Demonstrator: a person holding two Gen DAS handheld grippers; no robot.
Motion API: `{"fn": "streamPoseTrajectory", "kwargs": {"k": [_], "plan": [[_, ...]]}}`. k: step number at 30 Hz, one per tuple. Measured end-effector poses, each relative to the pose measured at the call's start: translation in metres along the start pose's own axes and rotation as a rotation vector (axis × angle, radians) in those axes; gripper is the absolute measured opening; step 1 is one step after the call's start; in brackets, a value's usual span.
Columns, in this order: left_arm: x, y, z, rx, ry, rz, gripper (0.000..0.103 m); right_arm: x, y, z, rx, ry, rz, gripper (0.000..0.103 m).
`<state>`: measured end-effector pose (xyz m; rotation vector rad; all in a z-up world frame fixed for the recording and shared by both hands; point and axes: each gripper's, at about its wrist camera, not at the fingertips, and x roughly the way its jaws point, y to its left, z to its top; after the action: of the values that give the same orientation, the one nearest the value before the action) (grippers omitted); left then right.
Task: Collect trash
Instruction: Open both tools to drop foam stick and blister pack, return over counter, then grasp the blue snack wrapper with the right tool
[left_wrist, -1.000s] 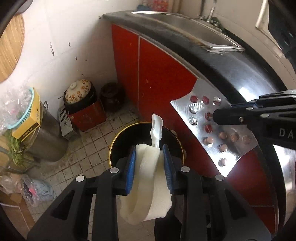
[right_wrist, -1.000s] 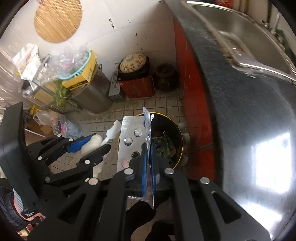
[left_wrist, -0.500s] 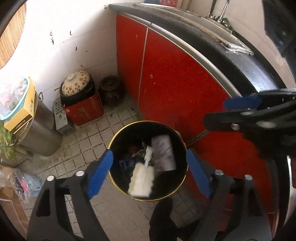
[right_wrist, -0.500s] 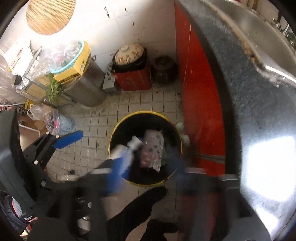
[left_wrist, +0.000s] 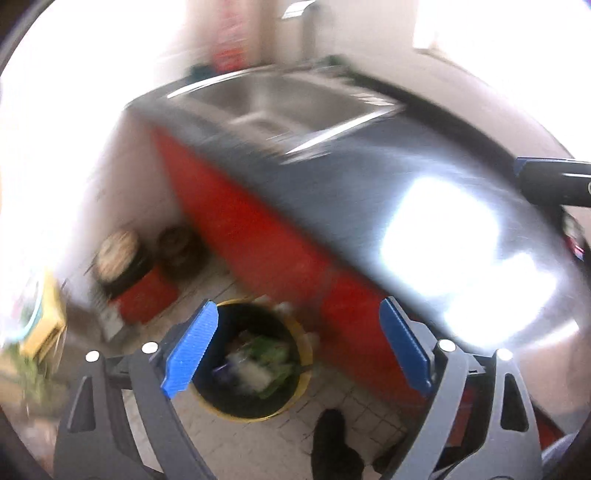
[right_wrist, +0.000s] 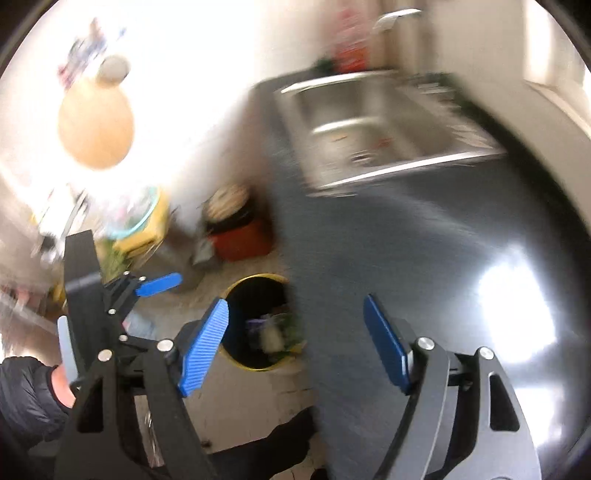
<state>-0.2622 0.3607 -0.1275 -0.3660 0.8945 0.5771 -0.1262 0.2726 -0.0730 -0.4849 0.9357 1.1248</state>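
Observation:
A black trash bin with a yellow rim (left_wrist: 295, 400) stands on the tiled floor beside the red cabinet; it also shows in the right wrist view (right_wrist: 242, 286). Blurred trash lies inside it (left_wrist: 258, 363), white, green and purple. My left gripper (left_wrist: 295, 347) is open and empty, high above the bin. My right gripper (right_wrist: 295, 341) is open and empty, over the counter's edge. The left gripper also shows at the left of the right wrist view (right_wrist: 110, 306). Both views are motion-blurred.
A dark counter (left_wrist: 369, 192) with a steel sink (left_wrist: 288, 99) runs along the right over red cabinet doors (left_wrist: 258, 236). A lidded pot on a red box (left_wrist: 125, 266), a dark jar (left_wrist: 177, 245) and cluttered shelves (right_wrist: 129, 225) stand by the white wall.
Both grippers opened and dropped the white piece and the blister pack into the bin, then rose and tilted up toward the counter and sink.

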Motion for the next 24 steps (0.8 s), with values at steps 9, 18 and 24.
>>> {"fn": "streamPoseTrajectory", "kwargs": {"k": [9,18,24], "plan": [[0.0,-0.232,0.036,0.374,0.041,-0.394,0.087,-0.176,-0.162,-0.125,0.424,-0.179,-0.372,0.074],[-0.009,-0.378,0.03,0.659,0.049,-0.527,0.087,-0.259,-0.228,-0.243,0.641,-0.245,-0.527,0.074],[0.007,-0.407,0.035,0.708,0.069,-0.513,0.087,-0.26,-0.259,-0.265,0.652,-0.241,-0.527,0.074]]}}
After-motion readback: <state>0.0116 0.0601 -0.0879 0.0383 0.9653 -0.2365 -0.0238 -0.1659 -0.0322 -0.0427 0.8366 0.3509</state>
